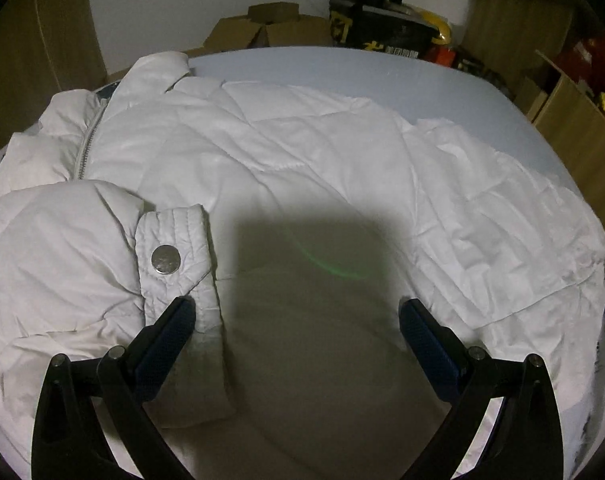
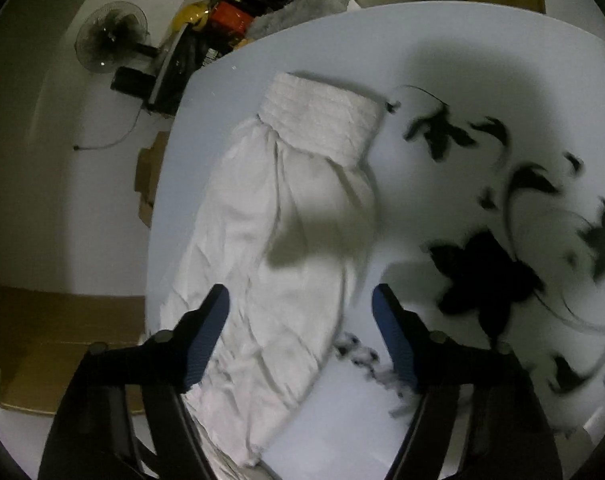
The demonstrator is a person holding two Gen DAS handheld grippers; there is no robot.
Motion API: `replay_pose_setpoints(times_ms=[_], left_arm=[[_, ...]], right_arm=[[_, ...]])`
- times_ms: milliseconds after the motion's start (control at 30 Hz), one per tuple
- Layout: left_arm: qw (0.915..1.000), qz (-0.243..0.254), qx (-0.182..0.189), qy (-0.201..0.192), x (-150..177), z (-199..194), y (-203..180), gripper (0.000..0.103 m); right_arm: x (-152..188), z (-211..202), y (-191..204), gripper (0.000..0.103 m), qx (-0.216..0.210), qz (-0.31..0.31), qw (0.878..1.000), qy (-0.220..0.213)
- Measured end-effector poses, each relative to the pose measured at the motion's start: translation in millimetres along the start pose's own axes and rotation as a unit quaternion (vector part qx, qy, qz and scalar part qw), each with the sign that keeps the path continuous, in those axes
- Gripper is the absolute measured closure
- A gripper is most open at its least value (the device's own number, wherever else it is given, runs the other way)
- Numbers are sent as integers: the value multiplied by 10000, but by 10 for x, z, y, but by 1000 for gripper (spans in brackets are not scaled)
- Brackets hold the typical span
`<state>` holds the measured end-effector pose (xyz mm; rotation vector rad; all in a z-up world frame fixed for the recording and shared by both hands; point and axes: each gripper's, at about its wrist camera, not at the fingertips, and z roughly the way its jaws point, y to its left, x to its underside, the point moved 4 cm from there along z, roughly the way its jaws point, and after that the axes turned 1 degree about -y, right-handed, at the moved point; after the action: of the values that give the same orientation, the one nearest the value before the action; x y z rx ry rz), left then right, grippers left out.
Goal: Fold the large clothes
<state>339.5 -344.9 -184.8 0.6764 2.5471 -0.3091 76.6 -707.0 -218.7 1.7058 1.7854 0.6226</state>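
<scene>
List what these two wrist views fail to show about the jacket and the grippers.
- Left wrist view: the left gripper casts a shadow over the jacket, hiding the quilting there; the hem runs off the bottom edge.
- Right wrist view: motion blur smears the table print; the sleeve passes under the right gripper, so its shoulder end is hidden.
- Neither view shows the other gripper.

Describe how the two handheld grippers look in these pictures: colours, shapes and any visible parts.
Both the left gripper and the right gripper look alike: two black angular jaws, each lined inside with a dark blue textured pad, joined to black linkage bars by round metal pins. No cables, markings, hands or sleeves are visible.
</scene>
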Motion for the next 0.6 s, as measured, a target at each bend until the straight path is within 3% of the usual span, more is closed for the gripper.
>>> replay_pose_setpoints(times_ms=[67, 233, 300, 333, 433, 533, 600], left_arm=[[10000, -32, 9, 9, 15, 26, 4, 0], [10000, -29, -22, -36, -17, 88, -5, 0], [10000, 15, -37, -83, -27, 61, -11, 0], [9999, 43, -34, -104, -16, 65, -33, 0], [9998, 79, 16, -158, 2, 67, -22, 0], [9996, 120, 34, -237, 6, 63, -25, 0], [9994, 27, 261, -227, -1, 5, 14, 0]], right_arm=[[-92, 19, -37, 39, 0, 52, 9999, -126], [-194, 54, 53, 41, 237, -30, 9993, -303], [-204, 228, 134, 73, 409, -184, 9990, 6], [-207, 247, 89, 94, 369, -120, 9991, 143], [-231, 99, 146, 97, 169, -21, 9998, 48], [-86, -376, 616, 97, -284, -620, 9967, -433], [163, -737, 1078, 97, -605, -1147, 9890, -710]])
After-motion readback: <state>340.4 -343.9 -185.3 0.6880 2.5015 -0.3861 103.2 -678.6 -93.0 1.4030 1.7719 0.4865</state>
